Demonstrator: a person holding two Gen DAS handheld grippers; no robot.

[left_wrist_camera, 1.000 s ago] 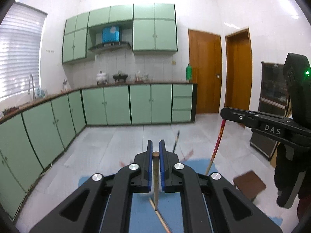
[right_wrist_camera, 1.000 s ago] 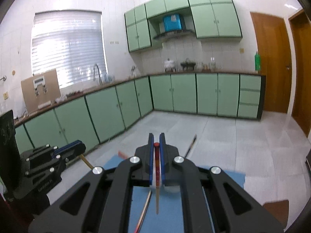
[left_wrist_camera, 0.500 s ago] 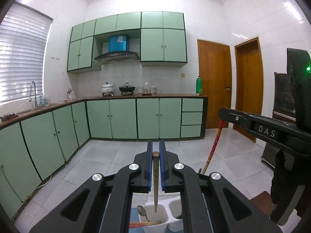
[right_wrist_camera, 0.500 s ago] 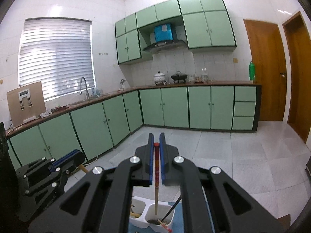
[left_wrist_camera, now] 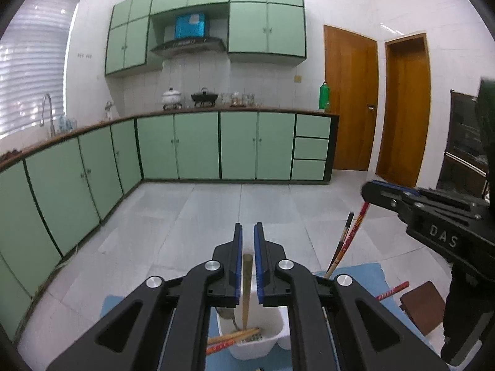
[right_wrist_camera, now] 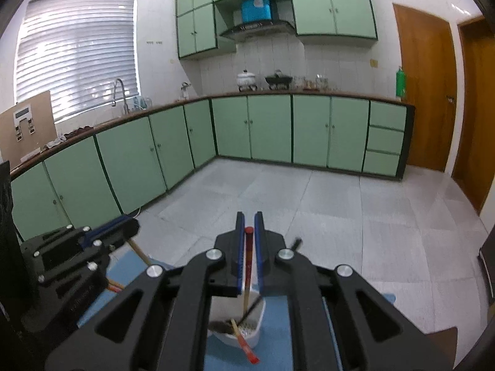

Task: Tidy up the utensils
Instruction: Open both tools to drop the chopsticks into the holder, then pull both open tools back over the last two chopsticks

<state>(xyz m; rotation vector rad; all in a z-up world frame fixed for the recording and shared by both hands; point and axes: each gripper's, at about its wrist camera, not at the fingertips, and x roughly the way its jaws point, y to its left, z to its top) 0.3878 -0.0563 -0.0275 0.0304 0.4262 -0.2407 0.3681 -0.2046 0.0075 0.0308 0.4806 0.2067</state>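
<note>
1. Below both grippers: blue mat (left_wrist_camera: 355,273) with a white holder (left_wrist_camera: 263,343), two compartments, some utensils already in it.
2. Left gripper (left_wrist_camera: 246,266): jaws slightly parted around a wooden chopstick (left_wrist_camera: 246,290), upright, tip down in the left compartment. Whether the pads grip it, cannot tell.
3. Right gripper (right_wrist_camera: 249,256): same around a red-topped chopstick (right_wrist_camera: 247,266), tip in the holder (right_wrist_camera: 256,324).
4. Advice: keep each stick vertical, release only once the tip is well below the rim, then lift straight up to avoid snagging the neighbours.
5. Readable writing: "DAS" (left_wrist_camera: 443,236) on the right gripper's side. Nothing else is legible.
</note>
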